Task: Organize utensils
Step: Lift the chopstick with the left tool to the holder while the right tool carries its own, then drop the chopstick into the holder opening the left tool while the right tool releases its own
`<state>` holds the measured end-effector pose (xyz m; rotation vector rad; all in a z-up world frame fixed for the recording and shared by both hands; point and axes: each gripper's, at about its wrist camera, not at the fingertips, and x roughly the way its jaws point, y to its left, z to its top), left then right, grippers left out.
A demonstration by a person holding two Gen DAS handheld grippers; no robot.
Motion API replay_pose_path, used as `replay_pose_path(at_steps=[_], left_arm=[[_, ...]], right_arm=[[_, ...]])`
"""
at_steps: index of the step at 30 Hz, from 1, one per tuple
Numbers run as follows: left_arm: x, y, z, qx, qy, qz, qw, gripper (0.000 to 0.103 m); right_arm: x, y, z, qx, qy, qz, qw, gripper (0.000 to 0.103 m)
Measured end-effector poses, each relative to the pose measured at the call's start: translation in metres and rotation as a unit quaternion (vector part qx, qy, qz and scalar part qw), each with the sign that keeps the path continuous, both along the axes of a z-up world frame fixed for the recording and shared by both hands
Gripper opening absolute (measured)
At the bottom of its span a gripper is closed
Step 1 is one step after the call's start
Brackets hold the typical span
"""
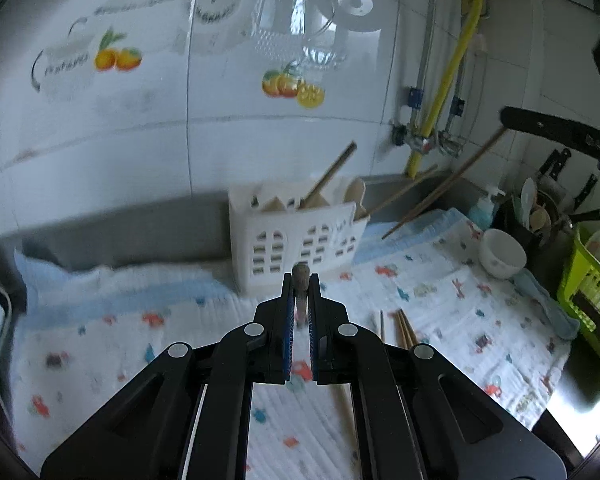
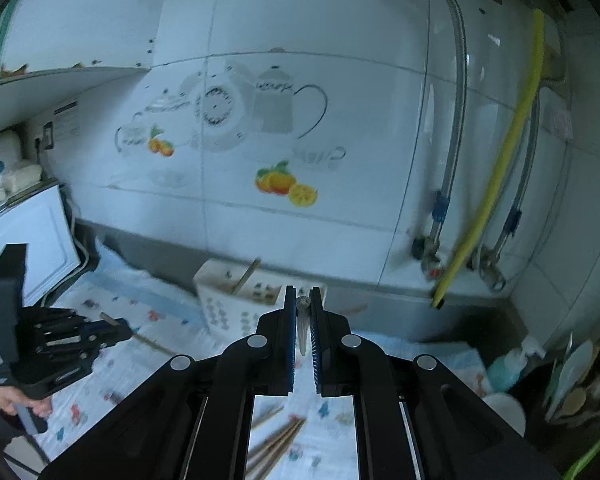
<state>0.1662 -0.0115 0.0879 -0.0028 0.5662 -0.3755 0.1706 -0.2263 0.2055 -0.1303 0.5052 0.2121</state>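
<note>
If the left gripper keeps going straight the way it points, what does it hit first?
Most likely the white utensil caddy, directly beyond the left gripper and the chopstick it holds; depth between them is hard to judge.

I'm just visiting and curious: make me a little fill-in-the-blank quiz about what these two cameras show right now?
1. The left gripper is shut on a thin ____ stick.
2. The white utensil caddy stands on a patterned ____.
3. The hose running down the tiled wall is ____ in colour.
4. Near the right edge of the cloth sits a white ____.

Missing words: wooden; cloth; yellow; bowl
</note>
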Motion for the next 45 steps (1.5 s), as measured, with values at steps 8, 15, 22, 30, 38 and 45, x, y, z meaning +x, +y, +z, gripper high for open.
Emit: replay_pose_path(at_steps=[8,15,22,30,38,45], left_arm=[[0.014,0.002,0.048,0.001,-0.040,-0.003,0.9992,0.005],[0.019,-0.001,0.110,0.001,-0.109,0.005,0.9940,0.005],[0.046,-0.010,0.139,0.008,-0.156,0.024,0.9874,0.005],[0.083,-0.018,0.128,0.008,-0.144,0.040,0.9887,0.005],[0.110,-0.016,0.098,0.005,-0.106,0.047,0.9932,0.005],[0.121,-0.012,0.086,-0.003,-0.079,0.047,0.9957,0.006]], right_arm=[[0.046,0.002,0.020,0.023,0.012,-0.002,1.000,0.007],[0.082,0.009,0.007,0.018,0.043,-0.010,0.999,0.007],[0.102,0.010,-0.022,0.025,0.073,-0.009,0.997,0.007],[0.113,0.006,-0.040,0.021,0.090,-0.009,0.996,0.007],[0.117,0.005,-0.049,0.023,0.097,-0.009,0.995,0.007],[0.113,0.005,-0.045,0.023,0.087,-0.008,0.996,0.018]])
